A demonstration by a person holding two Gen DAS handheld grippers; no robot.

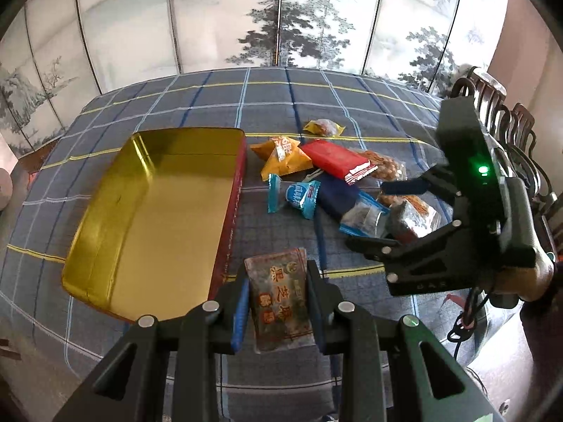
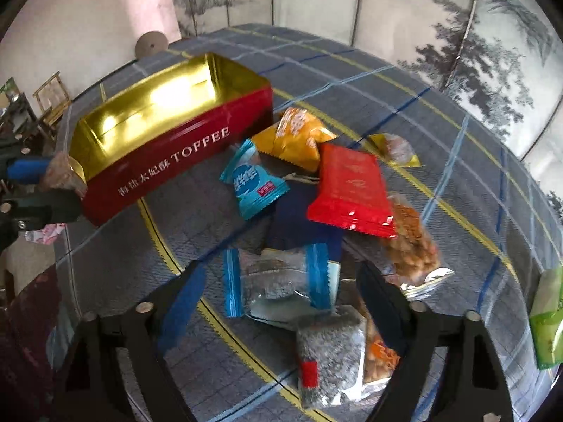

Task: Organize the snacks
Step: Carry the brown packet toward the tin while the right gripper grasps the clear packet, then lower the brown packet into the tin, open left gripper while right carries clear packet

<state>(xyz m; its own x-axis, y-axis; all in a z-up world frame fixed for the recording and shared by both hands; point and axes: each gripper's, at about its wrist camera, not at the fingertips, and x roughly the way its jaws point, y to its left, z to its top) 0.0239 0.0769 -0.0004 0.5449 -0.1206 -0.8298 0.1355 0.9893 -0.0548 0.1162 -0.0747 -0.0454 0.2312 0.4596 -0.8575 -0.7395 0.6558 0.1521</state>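
Two grippers: we are working with both over a table covered in a plaid cloth (image 1: 352, 105), each held in one of our hands.
Left gripper (image 1: 278, 302): we are clamping a brown sesame-bar packet (image 1: 279, 302) between the blue-padded fingers (image 1: 239, 313), pads pressing both long edges; the packet is pointing away from us, lifted just beside the tin's near corner.
Right gripper (image 2: 281, 302): its jaws are standing apart, nothing pinched; we are hovering it over the near end of the snack pile, with a clear blue-striped packet (image 2: 278, 281) lying between the fingers on the cloth and no pad touching it.
Toffee tin (image 2: 169, 154): red outside, gold inside, sitting open on the cloth to the left of the pile; we are seeing nothing inside it.
Snack pile: we are looking at a loose heap right of the tin, with an orange packet (image 2: 299, 137) nearest the tin's far end, a light-blue packet (image 2: 253, 186) in front of it, a red packet (image 2: 348, 190) overlapping a clear bag of nuts (image 2: 411, 242), a small yellow packet (image 2: 396, 149) behind, and a grey speckled packet (image 2: 327, 355) nearest us.
Green packet (image 2: 549, 320): lying well apart at the right edge of the right wrist view.
Backdrop: a painted folding screen (image 1: 281, 17) is standing behind the table.
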